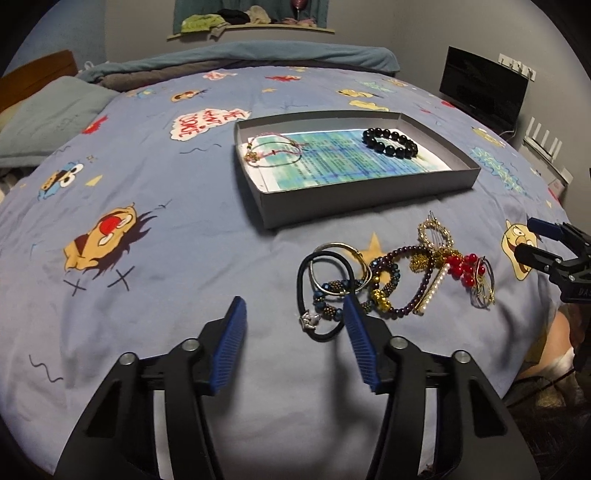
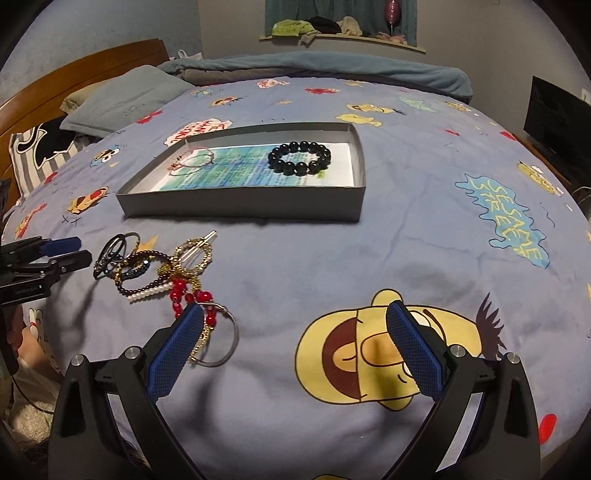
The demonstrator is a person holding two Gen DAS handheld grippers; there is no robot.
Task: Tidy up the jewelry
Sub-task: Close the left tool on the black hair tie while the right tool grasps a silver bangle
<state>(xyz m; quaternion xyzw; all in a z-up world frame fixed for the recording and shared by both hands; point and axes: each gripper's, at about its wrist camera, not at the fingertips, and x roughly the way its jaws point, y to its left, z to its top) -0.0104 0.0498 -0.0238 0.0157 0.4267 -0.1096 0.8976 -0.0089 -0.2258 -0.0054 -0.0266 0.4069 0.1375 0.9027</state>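
A grey shallow box (image 1: 369,201) (image 2: 240,205) lies on the bed. It holds a black bead bracelet (image 1: 389,142) (image 2: 299,158) and a thin pink cord bracelet (image 1: 271,149) (image 2: 192,162). A pile of jewelry (image 1: 391,277) (image 2: 155,269) lies on the blanket in front of the box: a black hair tie (image 1: 325,291), bead bracelets, a pearl clip, red beads (image 2: 190,295) and a silver bangle (image 2: 221,339). My left gripper (image 1: 293,306) is open, just left of the pile. My right gripper (image 2: 295,314) is open and empty, right of the pile.
A blue cartoon-print blanket (image 1: 147,184) covers the bed. Pillows (image 2: 122,99) and a wooden headboard (image 2: 74,77) are at the far left. A dark monitor (image 1: 480,86) stands at the right. A shelf with clothes (image 2: 332,29) is on the back wall.
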